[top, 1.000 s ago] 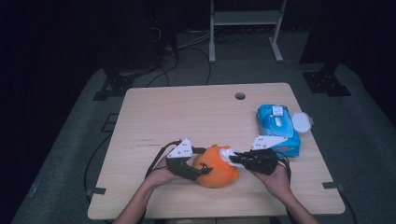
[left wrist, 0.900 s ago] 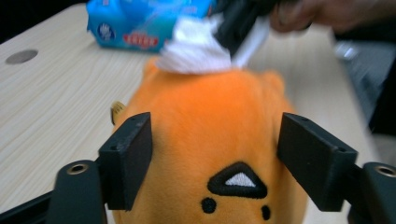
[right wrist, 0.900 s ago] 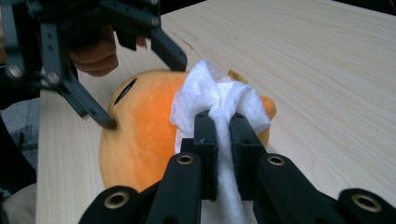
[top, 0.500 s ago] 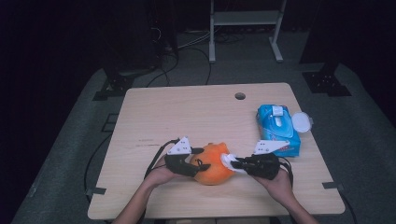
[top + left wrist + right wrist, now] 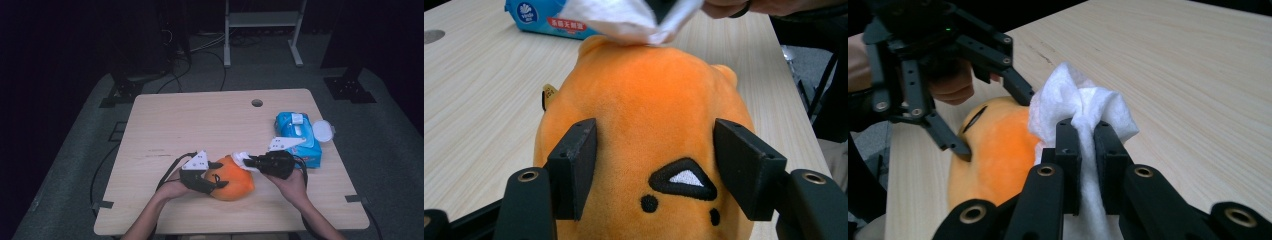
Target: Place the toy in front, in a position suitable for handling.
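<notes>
An orange plush toy lies on the wooden table near its front edge. My left gripper grips it from the left. Its jaws have just been closing, and in the left gripper view both pads press into the sides of the plush. My right gripper comes in from the right, shut on a crumpled white wipe. In the right gripper view the wipe is pinched between the jaws and rests against the top of the plush.
A blue pack of wet wipes with its white lid flipped open lies at the right, just behind my right hand. A cable hole sits near the table's far edge. Bare wood stretches across the left and back.
The left jaws have closed in on the plush. The right gripper has shifted slightly with the wipe over the top of the toy.
</notes>
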`<state>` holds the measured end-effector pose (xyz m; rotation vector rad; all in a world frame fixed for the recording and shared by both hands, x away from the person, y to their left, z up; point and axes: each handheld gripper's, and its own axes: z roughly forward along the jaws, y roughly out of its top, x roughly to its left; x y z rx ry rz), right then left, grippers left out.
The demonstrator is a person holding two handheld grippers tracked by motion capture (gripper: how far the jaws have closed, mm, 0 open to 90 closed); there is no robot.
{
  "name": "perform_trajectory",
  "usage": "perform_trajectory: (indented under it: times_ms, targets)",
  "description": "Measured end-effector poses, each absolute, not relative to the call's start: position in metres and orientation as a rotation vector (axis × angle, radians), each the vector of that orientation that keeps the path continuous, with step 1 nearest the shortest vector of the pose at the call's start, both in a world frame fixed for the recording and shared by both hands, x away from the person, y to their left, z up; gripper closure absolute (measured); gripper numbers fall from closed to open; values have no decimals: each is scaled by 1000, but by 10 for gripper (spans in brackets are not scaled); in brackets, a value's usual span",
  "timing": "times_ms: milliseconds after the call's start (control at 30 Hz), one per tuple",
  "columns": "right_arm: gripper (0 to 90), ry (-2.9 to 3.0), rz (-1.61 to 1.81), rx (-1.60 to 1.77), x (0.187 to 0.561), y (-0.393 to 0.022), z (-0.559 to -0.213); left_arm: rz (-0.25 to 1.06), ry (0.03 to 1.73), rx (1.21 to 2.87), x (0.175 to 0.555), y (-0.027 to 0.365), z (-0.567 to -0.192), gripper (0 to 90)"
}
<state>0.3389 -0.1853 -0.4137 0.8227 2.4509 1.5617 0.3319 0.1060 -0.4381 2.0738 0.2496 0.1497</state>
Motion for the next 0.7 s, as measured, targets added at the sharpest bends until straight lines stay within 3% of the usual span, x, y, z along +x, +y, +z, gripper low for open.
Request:
perform_trajectory:
  times_ms: [133,400,700]
  targets:
    - [825,2473,1561,853,341,-187,-421,145,296,2059,336,111,-439,359]
    - [825,2528,1511,844,310,-203,-429,136,387,2032,343,113,-440,358]
    - [825,2511,1485,732,297,-197,-414,145,436,2014,346,108,-440,357]
